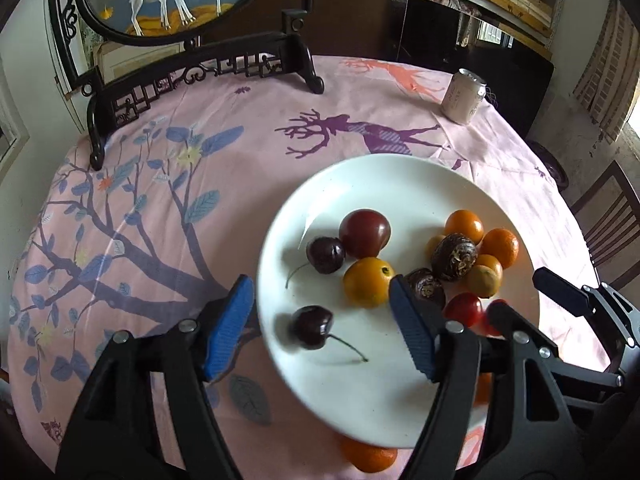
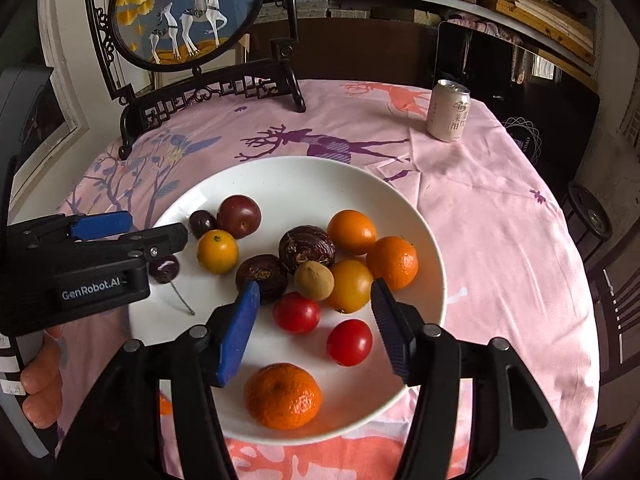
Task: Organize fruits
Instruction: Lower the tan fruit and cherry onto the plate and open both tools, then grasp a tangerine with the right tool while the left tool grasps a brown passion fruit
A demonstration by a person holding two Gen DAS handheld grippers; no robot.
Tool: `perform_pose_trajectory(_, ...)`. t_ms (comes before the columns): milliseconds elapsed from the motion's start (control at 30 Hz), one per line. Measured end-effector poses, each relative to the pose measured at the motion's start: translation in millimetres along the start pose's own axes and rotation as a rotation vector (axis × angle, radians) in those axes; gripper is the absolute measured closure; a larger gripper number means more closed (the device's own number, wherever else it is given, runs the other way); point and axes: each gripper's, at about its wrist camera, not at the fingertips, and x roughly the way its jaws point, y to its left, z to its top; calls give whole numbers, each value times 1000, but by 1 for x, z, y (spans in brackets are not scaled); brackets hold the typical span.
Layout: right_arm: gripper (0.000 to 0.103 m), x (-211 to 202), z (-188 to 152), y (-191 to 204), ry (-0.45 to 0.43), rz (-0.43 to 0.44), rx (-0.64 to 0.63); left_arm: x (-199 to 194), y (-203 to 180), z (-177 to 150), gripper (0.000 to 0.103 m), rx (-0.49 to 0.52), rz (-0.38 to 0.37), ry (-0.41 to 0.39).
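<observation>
A white plate (image 2: pixel 420 248) holds several fruits: oranges (image 2: pixel 282 396), red tomatoes (image 2: pixel 349 342), dark passion fruits (image 2: pixel 306 249), cherries (image 1: pixel 312 326), a plum (image 2: pixel 239 216) and a brown longan (image 2: pixel 315 280). My right gripper (image 2: pixel 316 328) is open over the plate's near part, its fingers either side of the tomatoes. My left gripper (image 1: pixel 324 320) is open and empty above the plate's left side, with a cherry between its fingers. The left gripper also shows in the right wrist view (image 2: pixel 132 228). The right gripper shows in the left wrist view (image 1: pixel 532 300).
A pink patterned cloth (image 2: pixel 500 220) covers the round table. A drink can (image 2: pixel 447 111) stands at the back right. A dark carved stand with an oval deer picture (image 2: pixel 188 12) stands at the back left. Chairs (image 1: pixel 612 220) are at the right.
</observation>
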Motion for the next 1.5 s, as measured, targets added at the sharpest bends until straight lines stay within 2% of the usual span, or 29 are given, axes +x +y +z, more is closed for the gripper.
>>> perform_pose_trajectory(67, 45, -20, -6, 0, -17, 15, 8, -21, 2, -7, 31, -8, -16, -27)
perform_pose_trajectory(133, 40, -41, -17, 5, -30, 30, -6, -43, 4, -20, 27, -5, -21, -55)
perform_pose_trajectory(200, 40, -58, -34, 11, -40, 46, -10, -62, 8, -39, 23, -1, -17, -84)
perform_pose_trajectory(300, 40, -73, -63, 23, -31, 89, 3, -81, 18, -74, 22, -14, -7, -112)
perform_pose_trajectory(433, 40, -74, -95, 44, 6, 177, 31, -89, 43, -116, 22, -68, 45, -119)
perform_pose_trajectory(533, 40, -63, -105, 65, 35, 242, 32, -86, 68, -136, 22, -116, 76, -93)
perform_pose_trajectory(600, 40, -52, -105, 79, 65, 255, 24, -86, 84, -145, 22, -151, 87, -81)
perform_pose_trajectory(733, 40, -33, -93, 89, 51, 219, 58, -90, 104, -155, 22, -180, 82, -87)
perform_pose_trajectory(967, 44, 3, -83, 93, 99, 145, 93, -98, 115, -165, 22, -169, 48, -110)
perform_pose_trajectory(1000, 47, 6, -81, 92, 103, 139, 97, -97, 115, -166, 22, -168, 40, -107)
perform_pose_trajectory(1067, 59, 15, -78, 91, 114, 150, 106, -95, 113, -166, 22, -162, 26, -102)
perform_pose_trajectory(1100, 71, 19, -77, 92, 123, 171, 102, -95, 110, -167, 22, -155, 16, -97)
perform_pose_trajectory(1133, 72, 22, -77, 95, 132, 177, 90, -94, 107, -167, 22, -147, 9, -92)
perform_pose_trajectory(1333, 72, -15, -82, 98, 91, 172, 39, -94, 79, -169, 22, -84, -24, -69)
perform_pose_trajectory(1500, 72, -56, -99, 66, 33, 112, 63, -83, 37, -167, 22, 7, -53, -35)
